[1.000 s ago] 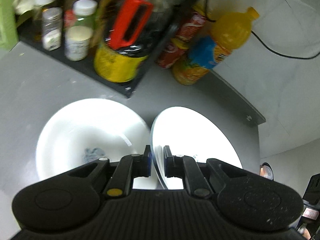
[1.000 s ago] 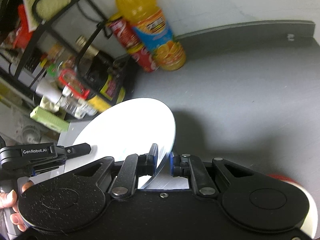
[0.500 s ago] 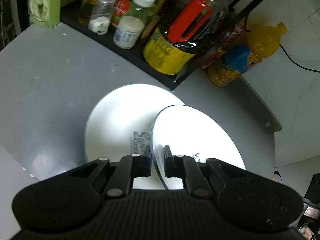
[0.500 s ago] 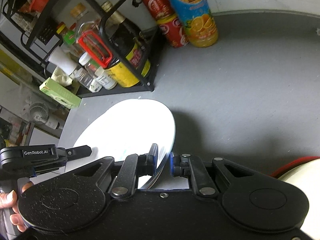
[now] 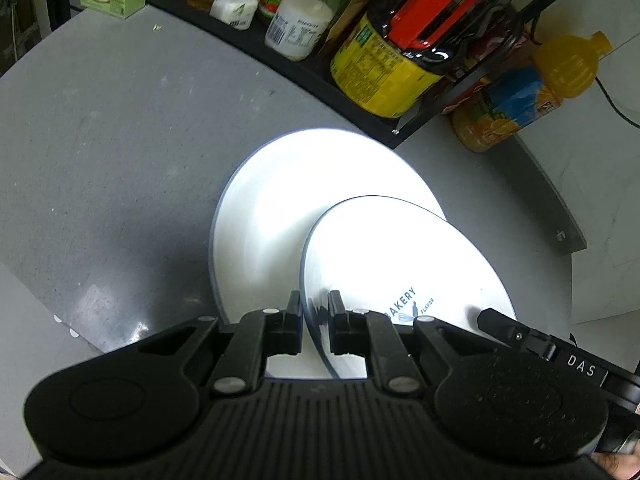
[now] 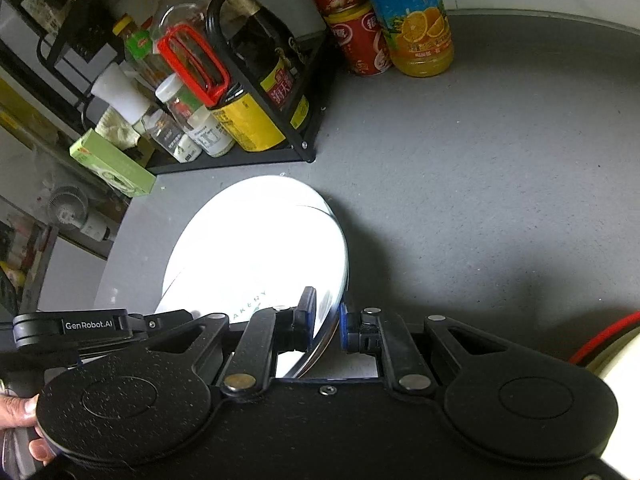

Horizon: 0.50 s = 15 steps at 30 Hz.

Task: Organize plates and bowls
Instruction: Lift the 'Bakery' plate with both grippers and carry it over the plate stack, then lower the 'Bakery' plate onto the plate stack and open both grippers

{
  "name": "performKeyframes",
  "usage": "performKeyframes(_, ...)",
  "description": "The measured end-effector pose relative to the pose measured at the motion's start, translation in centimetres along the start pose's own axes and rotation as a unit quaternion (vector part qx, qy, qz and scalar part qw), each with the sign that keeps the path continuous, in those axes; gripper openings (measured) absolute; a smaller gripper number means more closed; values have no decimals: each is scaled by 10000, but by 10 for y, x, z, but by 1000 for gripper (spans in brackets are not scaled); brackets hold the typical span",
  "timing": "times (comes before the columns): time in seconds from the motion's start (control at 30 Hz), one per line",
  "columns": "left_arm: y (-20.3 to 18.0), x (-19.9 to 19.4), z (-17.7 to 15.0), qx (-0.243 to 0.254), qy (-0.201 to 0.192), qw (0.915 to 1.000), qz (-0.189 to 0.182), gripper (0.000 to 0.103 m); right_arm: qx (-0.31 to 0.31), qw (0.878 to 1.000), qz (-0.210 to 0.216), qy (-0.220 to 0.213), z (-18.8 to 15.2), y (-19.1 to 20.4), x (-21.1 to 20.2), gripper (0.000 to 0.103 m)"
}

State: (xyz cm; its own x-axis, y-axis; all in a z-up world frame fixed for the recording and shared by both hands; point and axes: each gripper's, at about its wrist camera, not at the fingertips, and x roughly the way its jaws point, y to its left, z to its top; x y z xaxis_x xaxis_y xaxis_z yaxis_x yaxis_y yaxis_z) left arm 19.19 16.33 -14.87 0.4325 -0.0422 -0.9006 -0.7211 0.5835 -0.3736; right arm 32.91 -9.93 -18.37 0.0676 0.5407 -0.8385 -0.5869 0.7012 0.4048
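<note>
A small white plate [image 5: 400, 256] printed "BAKERY" hangs tilted over a larger white plate [image 5: 288, 208] that lies flat on the grey counter [image 5: 120, 160]. My left gripper [image 5: 315, 320] is shut on the small plate's near rim. The right gripper [image 5: 520, 336] reaches in at that plate's right side. In the right wrist view, my right gripper [image 6: 326, 318] is shut on the same small plate [image 6: 272, 256] at its right rim. The larger plate [image 6: 256, 188] shows just beyond it, and the left gripper [image 6: 160, 322] comes in from the left.
A black rack [image 6: 280, 148] of bottles and jars stands just behind the plates, with a green box [image 6: 112, 164] at its left. An orange juice bottle [image 6: 416, 20] and red cans [image 6: 352, 28] stand by the wall. A white bowl [image 6: 616, 368] sits at the lower right.
Both grippers have carried the small plate along the counter so that it now overlaps the larger plate. The rack and bottles have slid up and back in both views. Both grips are unchanged.
</note>
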Motion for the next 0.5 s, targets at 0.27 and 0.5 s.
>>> performKeyframes(0.27, 4, 12, 4, 51, 124, 9999, 83, 11, -118, 9994, -315, 92, -5, 10, 15, 11)
performKeyframes(0.5, 7, 21, 12, 208, 154, 9996, 57, 11, -294, 9973, -651, 139, -5, 20, 25, 11)
